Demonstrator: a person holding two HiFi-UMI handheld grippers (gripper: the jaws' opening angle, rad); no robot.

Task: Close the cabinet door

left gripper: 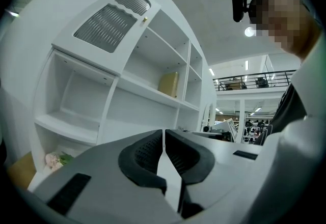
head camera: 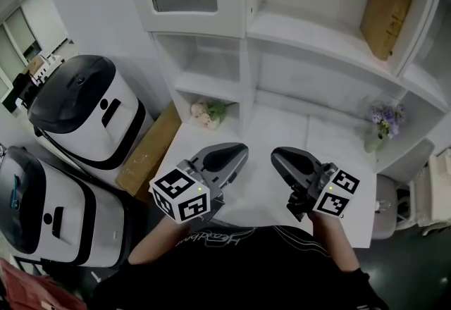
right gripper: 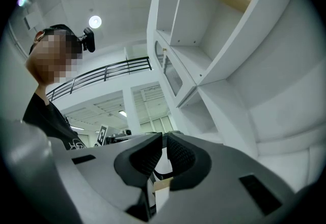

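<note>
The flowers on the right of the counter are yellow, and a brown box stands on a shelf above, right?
No. The flowers on the right of the counter are purple, not yellow; the head view shows it. The brown box does stand on a shelf above.

Likely a lab or showroom in a big open hall: a white shelf cabinet (head camera: 317,55), boxy white machines (head camera: 84,111) at the left, and a railed mezzanine (left gripper: 249,83) under ceiling strip lights (left gripper: 246,65).
</note>
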